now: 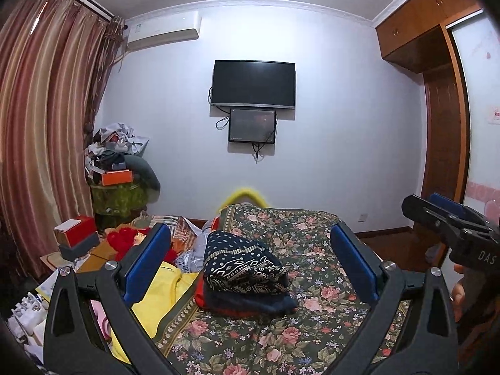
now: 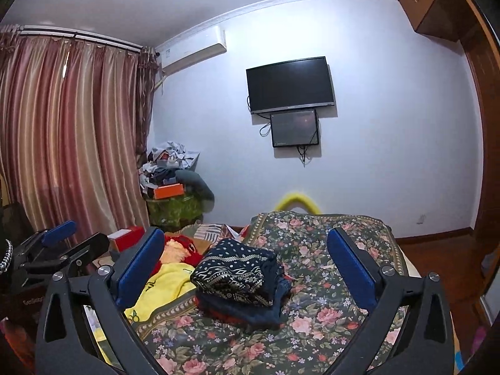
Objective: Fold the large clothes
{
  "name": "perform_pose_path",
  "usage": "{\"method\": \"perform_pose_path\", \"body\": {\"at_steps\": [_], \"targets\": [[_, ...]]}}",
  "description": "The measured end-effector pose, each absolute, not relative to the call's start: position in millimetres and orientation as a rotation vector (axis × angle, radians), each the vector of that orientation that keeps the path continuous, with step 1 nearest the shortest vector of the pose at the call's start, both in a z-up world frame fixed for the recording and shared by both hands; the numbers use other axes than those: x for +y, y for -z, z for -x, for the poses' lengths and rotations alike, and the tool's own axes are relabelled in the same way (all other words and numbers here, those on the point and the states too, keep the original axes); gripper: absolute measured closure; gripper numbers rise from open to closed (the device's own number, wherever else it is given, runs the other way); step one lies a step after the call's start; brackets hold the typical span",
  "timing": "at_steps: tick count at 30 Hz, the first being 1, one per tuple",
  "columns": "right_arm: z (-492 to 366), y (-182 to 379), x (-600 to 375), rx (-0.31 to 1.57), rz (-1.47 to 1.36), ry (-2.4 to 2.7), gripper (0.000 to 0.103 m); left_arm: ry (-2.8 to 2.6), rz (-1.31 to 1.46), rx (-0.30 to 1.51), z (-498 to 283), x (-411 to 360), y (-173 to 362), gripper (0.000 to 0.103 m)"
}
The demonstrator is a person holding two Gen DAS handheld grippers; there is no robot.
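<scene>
A folded navy garment with white patterns [image 1: 245, 265] tops a small stack of folded clothes on the floral bedspread [image 1: 312, 312]; it also shows in the right wrist view [image 2: 234, 272]. My left gripper [image 1: 250, 262] is open and empty, held above the bed short of the stack. My right gripper [image 2: 247, 265] is open and empty too, at a similar distance. The right gripper shows at the right edge of the left wrist view [image 1: 450, 222]. The left gripper shows at the left of the right wrist view [image 2: 62, 243].
A yellow garment [image 1: 156, 293] and red fabric [image 1: 125, 239] lie left of the stack with boxes [image 1: 76, 234]. A cluttered pile [image 1: 118, 168] stands by the curtain [image 1: 37, 125]. A TV [image 1: 253, 82] hangs on the far wall. A wardrobe [image 1: 437, 93] is at the right.
</scene>
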State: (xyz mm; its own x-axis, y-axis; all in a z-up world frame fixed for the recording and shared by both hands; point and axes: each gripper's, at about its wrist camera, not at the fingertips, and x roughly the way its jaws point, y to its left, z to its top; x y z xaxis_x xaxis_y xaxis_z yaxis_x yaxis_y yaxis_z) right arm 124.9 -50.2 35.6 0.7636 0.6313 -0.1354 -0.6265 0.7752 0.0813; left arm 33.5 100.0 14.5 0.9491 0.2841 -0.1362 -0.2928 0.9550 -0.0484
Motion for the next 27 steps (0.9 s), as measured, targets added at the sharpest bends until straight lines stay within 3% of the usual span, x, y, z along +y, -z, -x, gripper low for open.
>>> {"method": "perform_pose_path", "body": {"at_steps": [27], "targets": [[-122.3, -32.9, -54.3, 0.188, -0.017, -0.681, 0.000, -0.274, 0.084, 0.176, -45.6, 104.0, -5.7, 0.000]]}}
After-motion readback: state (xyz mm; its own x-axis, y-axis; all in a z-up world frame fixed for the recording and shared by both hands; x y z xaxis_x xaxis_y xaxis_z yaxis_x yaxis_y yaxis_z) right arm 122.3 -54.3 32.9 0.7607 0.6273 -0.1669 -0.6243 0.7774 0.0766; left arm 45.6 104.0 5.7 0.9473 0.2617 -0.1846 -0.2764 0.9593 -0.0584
